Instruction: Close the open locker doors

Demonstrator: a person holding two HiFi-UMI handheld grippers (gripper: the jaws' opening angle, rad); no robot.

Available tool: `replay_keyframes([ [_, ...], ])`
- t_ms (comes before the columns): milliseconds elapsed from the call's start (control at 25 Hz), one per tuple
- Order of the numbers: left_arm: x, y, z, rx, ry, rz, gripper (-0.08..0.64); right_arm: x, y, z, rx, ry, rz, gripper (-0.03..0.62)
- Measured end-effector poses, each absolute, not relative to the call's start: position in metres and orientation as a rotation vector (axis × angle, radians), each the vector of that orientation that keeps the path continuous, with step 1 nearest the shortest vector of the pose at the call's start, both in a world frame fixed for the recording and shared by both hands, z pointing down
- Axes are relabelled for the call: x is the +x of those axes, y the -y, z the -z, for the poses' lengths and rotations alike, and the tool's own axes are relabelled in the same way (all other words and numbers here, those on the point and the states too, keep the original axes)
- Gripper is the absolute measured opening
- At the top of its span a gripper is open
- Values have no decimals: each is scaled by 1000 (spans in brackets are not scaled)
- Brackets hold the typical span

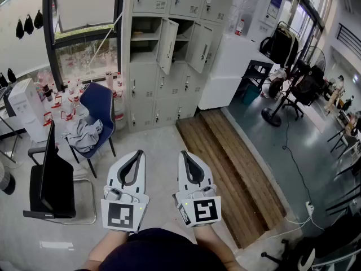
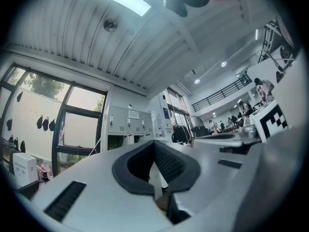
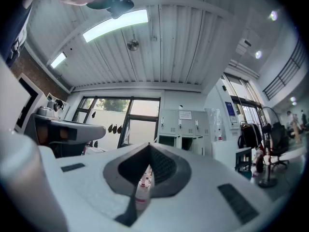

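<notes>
One tall grey metal locker cabinet (image 1: 148, 89) stands against the wall, three columns wide. Two of its grey locker doors hang open, both in the second row from the top: the left open door (image 1: 167, 45) and the middle open door (image 1: 201, 48), each swung outward beside its dark compartment. The other doors that show on the cabinet are shut.

Two white tongs are held side by side well in front of the cabinet, over the pale floor, both pointing towards it. The left tongs (image 1: 137, 153) have their dark-lined jaws brought together at the tips, and nothing is clamped between them. The right tongs (image 1: 185, 153) are likewise fully closed and empty. Neither touches the cabinet or its doors.

One blue chair (image 1: 98, 103) with a grey cloth (image 1: 83, 134) on its seat stands in front of the cabinet's left side. One brown wooden platform (image 1: 225, 162) runs forward from the cabinet's right side.
</notes>
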State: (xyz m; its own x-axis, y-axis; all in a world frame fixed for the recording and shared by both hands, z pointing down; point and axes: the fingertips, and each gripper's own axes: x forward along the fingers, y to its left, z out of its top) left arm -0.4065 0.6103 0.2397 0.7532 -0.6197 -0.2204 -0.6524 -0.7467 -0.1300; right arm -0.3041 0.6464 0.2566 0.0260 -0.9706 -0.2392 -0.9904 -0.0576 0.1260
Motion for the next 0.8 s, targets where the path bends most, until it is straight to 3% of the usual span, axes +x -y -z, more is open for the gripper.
replay_keyframes([
  [800,-369,-573,-259,-2788,-1010,-169,2,-276,-604,-275,-2189,-2103,-312,6],
])
